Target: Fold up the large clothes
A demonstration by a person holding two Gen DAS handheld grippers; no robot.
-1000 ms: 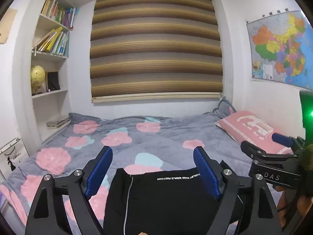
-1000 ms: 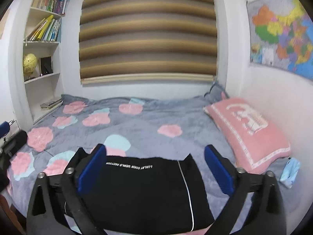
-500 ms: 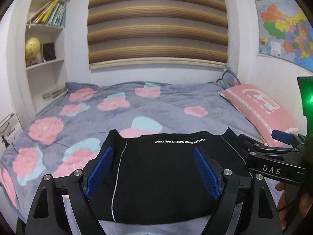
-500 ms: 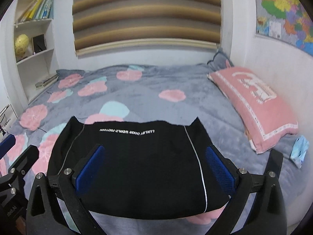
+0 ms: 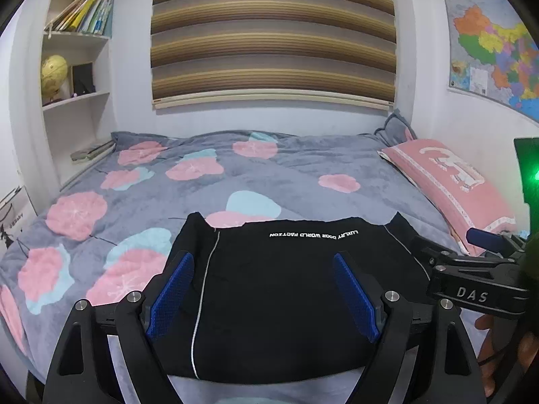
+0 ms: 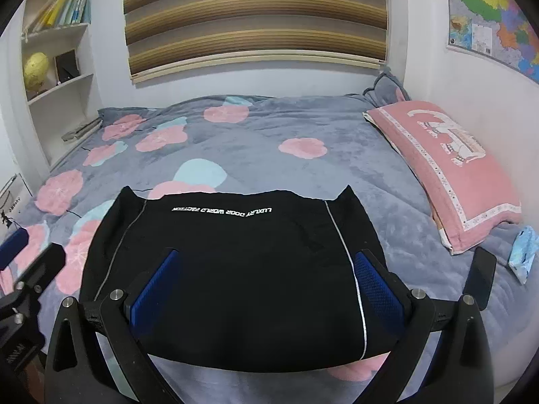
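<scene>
Left wrist view: black garment (image 5: 286, 286) with white side piping and a line of white lettering lies flat on the bed (image 5: 209, 198), at the near edge, roughly mid-width. Left tongs (image 5: 266, 299) spread wide above the garment, blue pads (image 5: 171, 294) clear of the cloth, nothing pinched. Right tongs (image 6: 269, 289) likewise spread wide over the same garment, empty; their black frame also shows at the right of the left view. Grey bedspread with pink and pale-blue blossoms. Pink pillow (image 6: 448, 165) along the bed's right edge; small light-blue item (image 6: 524, 252) just beside the pillow's near end. Striped blind (image 5: 273, 33) behind the far edge.
</scene>
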